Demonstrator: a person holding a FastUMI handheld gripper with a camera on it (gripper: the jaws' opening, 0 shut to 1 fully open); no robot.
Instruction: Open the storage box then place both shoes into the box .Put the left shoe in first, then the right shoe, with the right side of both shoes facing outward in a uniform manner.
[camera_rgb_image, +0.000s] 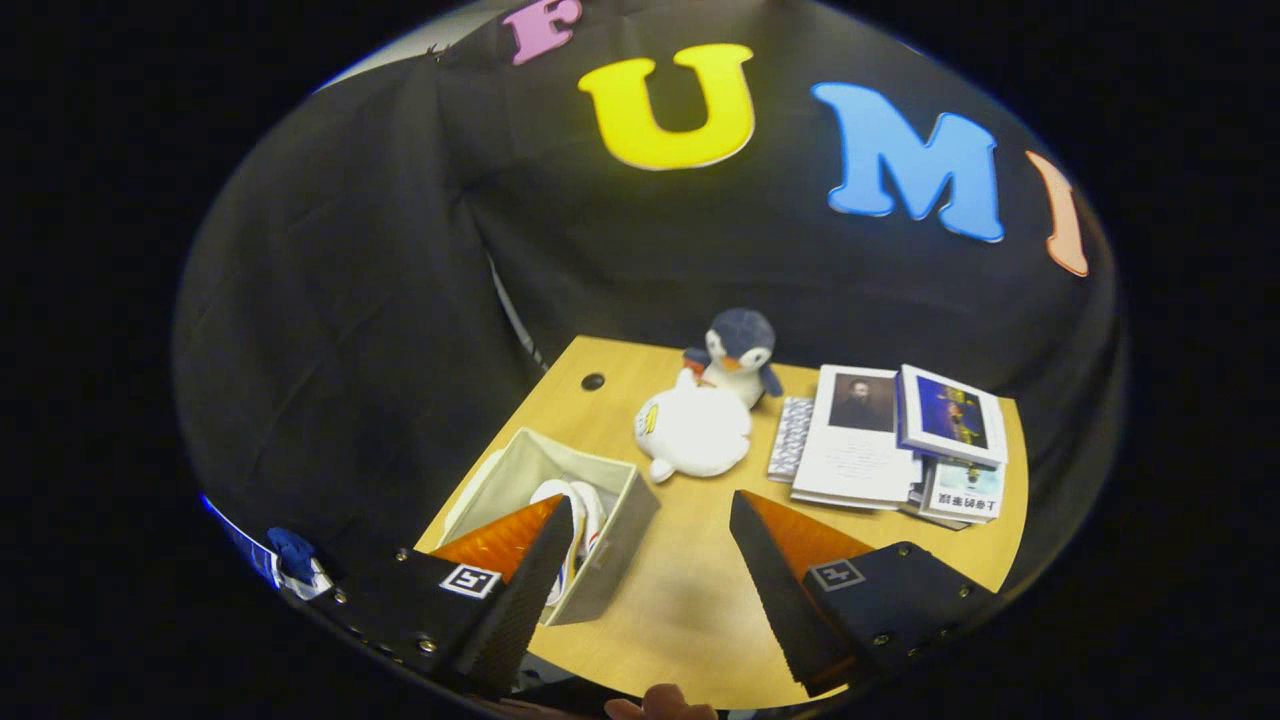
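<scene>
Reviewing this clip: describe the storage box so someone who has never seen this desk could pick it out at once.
Start from the wooden desk: books are stacked at one end, plush toys in the middle. The storage box sits at the other end, partly behind one finger of the open tool. It is the only open-topped grey fabric bin, with a white shoe inside.
</scene>
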